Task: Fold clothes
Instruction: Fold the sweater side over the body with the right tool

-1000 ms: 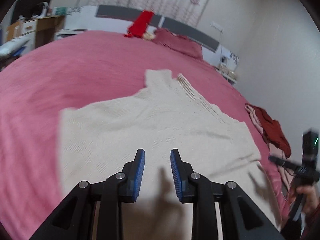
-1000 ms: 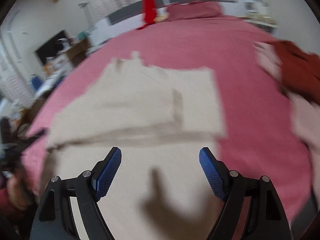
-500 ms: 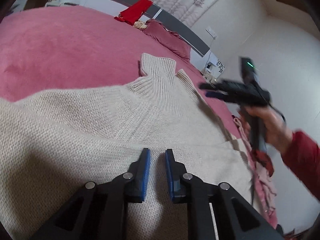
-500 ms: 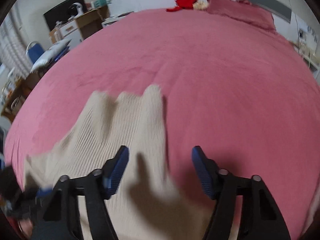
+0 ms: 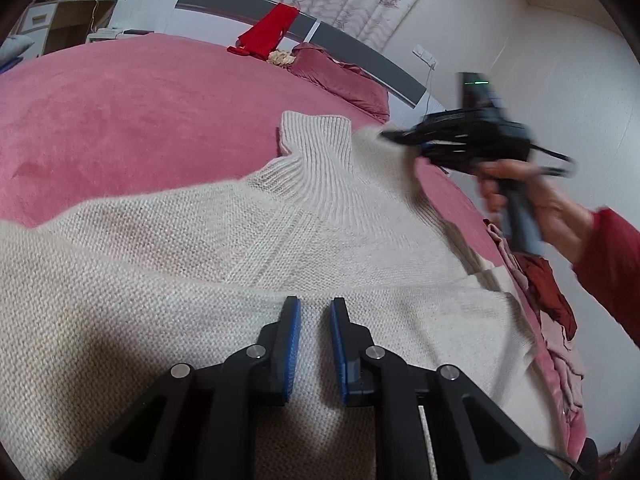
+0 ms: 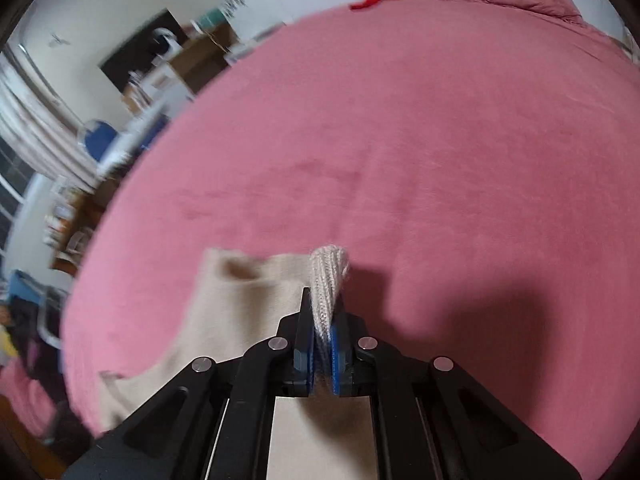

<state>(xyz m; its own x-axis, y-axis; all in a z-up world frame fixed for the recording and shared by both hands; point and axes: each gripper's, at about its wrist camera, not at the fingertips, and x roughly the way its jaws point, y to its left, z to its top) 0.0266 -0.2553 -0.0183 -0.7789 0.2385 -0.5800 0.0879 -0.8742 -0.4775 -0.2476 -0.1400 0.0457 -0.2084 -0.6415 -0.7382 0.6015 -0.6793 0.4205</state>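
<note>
Sweater (image 5: 248, 240), soft, limp knit, sprawls across the bed (image 5: 120, 112); right claw (image 6: 322, 344) pinches a ribbed edge beside the collar (image 5: 316, 140), left claw (image 5: 312, 344) hovers slightly parted over the body.

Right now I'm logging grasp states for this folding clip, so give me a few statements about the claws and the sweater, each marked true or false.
1. The right claw is shut on the sweater. True.
2. The left claw grips a fold of knit. False: its fingers stand apart above the sweater, with nothing between them.
3. The sweater is cream and has a ribbed turtleneck collar. True.
4. The bedspread is blue. False: it is pink.
5. The red garment lies on the sweater. False: it hangs over the headboard, far from it.
</note>
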